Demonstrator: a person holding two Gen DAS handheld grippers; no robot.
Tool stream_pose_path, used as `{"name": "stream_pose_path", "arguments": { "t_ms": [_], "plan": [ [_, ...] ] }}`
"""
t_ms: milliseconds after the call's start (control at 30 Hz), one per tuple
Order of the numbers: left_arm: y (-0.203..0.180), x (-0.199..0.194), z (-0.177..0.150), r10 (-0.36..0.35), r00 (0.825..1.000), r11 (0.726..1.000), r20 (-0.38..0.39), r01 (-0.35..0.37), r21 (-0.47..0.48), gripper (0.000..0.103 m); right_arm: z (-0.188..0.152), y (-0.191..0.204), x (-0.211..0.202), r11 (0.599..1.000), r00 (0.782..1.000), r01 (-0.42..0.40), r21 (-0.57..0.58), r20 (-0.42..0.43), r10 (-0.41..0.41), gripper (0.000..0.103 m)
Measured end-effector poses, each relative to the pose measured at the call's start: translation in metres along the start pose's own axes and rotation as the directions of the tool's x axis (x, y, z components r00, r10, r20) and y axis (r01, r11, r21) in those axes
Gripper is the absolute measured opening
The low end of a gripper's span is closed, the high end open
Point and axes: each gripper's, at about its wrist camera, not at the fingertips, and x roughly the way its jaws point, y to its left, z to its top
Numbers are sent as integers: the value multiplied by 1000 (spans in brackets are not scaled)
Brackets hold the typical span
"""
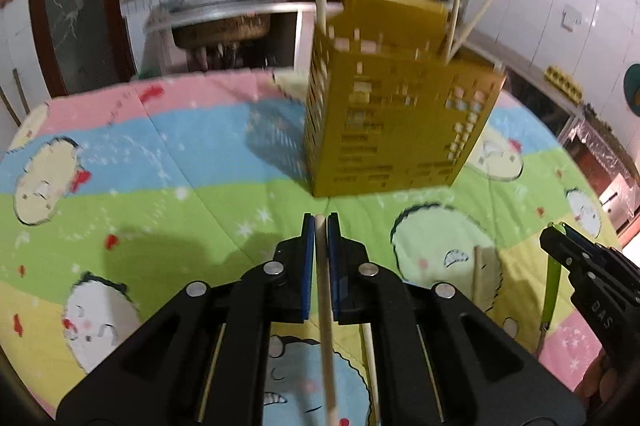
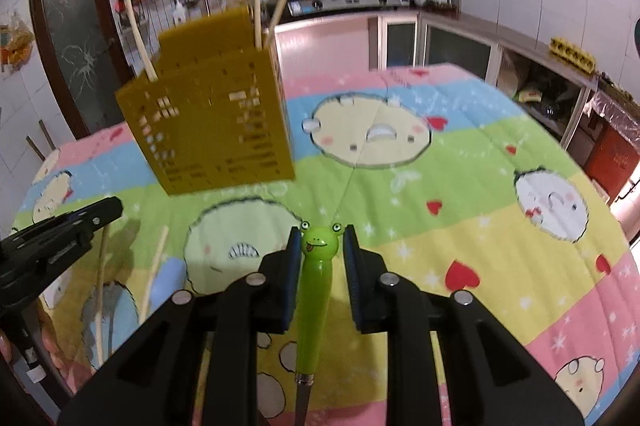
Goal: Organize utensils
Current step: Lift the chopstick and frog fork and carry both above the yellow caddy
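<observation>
**A:** so what's each hand got right now?

**B:** left gripper [image 1: 320, 222] is pinched tight on a single wooden chopstick [image 1: 325, 306]. The stick runs straight between the blue pads, with its tip poking out just past the fingertips and the rest trailing back under the camera. Right gripper [image 2: 322, 238] is clamped on a green frog-head utensil [image 2: 318, 266]. The frog face sticks out between the pads, and the handle ends in a metal collar lower down. Can't see what the business end is.

**A:** and the holder?

**B:** yellow perforated utensil holder [image 2: 216, 129] is standing on the cartoon-print tablecloth [image 2: 460, 193], ahead of both grippers and a bit blurry. A few chopsticks are already in it, leaning out of the top [image 2: 257, 5].

**A:** anything left on the table?

**B:** yeah, two more loose chopsticks [image 2: 154, 274] are lying on the cloth near the left gripper, in front of the holder. They're side by side but not touching. Kitchen counter and hanging ladles are in the background.
</observation>
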Motion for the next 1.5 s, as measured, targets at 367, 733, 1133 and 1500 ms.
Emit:
{"name": "stream_pose_path", "arguments": {
  "t_ms": [367,733,1133,1500],
  "plan": [
    [-1,-80,14,35,948,999,318,-43,19,5,21,-3,-41,999,971,-41,0,237,40,21],
    [0,-108,14,42,879,999,476,-52,6,5,24,4,-65,998,924,-32,-57,378,51,21],
    [3,-110,7,28,863,999,504,-43,18,5,24,3,-75,994,890,-49,-96,447,87,21],
    [9,-124,16,26,839,999,543,-36,6,5,34,6,-83,991,871,-69,-116,477,116,21]
  ]
}}
